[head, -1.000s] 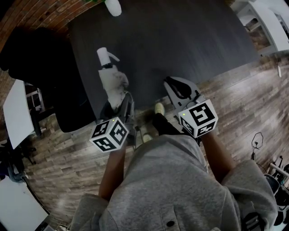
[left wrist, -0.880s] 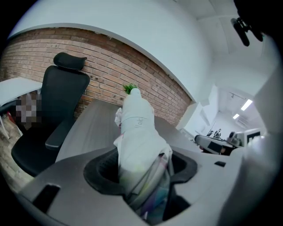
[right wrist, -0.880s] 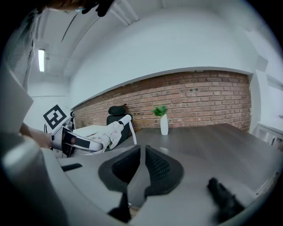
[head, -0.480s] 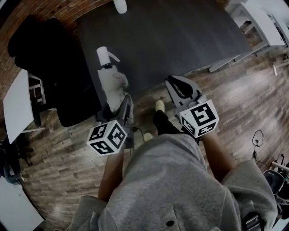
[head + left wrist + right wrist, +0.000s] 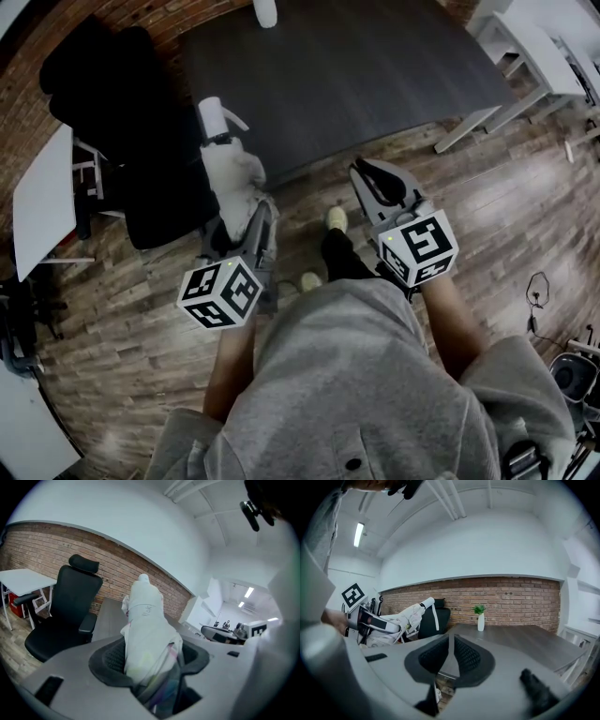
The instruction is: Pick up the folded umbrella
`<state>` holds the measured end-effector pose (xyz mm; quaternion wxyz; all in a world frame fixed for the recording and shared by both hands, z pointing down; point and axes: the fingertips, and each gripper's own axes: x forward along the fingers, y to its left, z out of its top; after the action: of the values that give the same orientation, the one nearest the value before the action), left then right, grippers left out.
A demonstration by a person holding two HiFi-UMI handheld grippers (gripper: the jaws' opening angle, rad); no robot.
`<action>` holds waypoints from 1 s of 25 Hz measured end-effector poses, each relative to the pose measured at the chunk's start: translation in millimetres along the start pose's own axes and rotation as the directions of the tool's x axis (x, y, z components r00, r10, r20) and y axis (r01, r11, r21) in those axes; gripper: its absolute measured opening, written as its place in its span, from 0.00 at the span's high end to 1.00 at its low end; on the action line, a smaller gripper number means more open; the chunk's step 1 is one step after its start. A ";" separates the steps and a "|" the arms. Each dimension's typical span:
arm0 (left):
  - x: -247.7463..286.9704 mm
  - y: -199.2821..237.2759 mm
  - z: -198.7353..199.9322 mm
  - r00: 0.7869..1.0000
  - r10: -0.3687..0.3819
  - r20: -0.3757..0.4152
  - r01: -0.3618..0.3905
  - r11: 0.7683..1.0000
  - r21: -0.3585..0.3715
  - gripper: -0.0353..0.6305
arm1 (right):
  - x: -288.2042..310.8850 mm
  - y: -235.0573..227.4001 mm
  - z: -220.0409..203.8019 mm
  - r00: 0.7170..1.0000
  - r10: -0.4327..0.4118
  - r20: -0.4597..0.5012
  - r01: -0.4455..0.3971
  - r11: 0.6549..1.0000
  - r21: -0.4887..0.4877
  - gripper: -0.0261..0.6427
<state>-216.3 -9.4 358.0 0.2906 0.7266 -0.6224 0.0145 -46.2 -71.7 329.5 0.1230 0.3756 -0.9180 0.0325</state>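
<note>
The folded white umbrella (image 5: 234, 178) sticks up and away from my left gripper (image 5: 246, 225), which is shut on its lower end; its rounded handle end (image 5: 214, 117) points toward the black chair. In the left gripper view the white folded fabric (image 5: 145, 630) fills the gap between the dark pads (image 5: 110, 660). My right gripper (image 5: 380, 183) hangs over the wood floor beside it, its jaws closed and empty. In the right gripper view its pads (image 5: 466, 656) nearly meet, and the umbrella (image 5: 403, 618) shows at the left.
A dark grey table (image 5: 356, 75) with a white vase (image 5: 266, 11) lies ahead. A black office chair (image 5: 122, 112) stands at its left, next to a white desk (image 5: 42, 202). White furniture (image 5: 553, 47) is at the right. The person's shoes (image 5: 335, 218) stand on the wood floor.
Both grippers have drawn back from the table together, the umbrella still in the left one. More wood floor and more of the black chair now show in the head view.
</note>
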 end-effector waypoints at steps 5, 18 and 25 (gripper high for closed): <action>-32.4 -4.4 -4.4 1.000 -0.011 0.026 0.011 1.000 0.009 0.55 | -21.1 23.9 1.5 1.000 -0.001 0.011 0.001 1.000 -0.019 0.89; -67.8 -36.0 -21.1 0.998 -0.015 0.064 0.015 1.000 0.009 0.55 | -68.2 26.9 -7.6 1.000 -0.005 0.006 0.006 0.999 -0.034 0.89; -72.7 -66.6 -24.7 0.997 -0.008 0.077 0.007 1.000 0.010 0.55 | -98.9 8.0 -9.9 1.000 -0.017 0.011 0.017 1.000 -0.010 0.89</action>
<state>-163.4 70.4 323.7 0.2629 0.7304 -0.6303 -0.0116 18.2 2.9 314.6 0.1199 0.3832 -0.9155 0.0248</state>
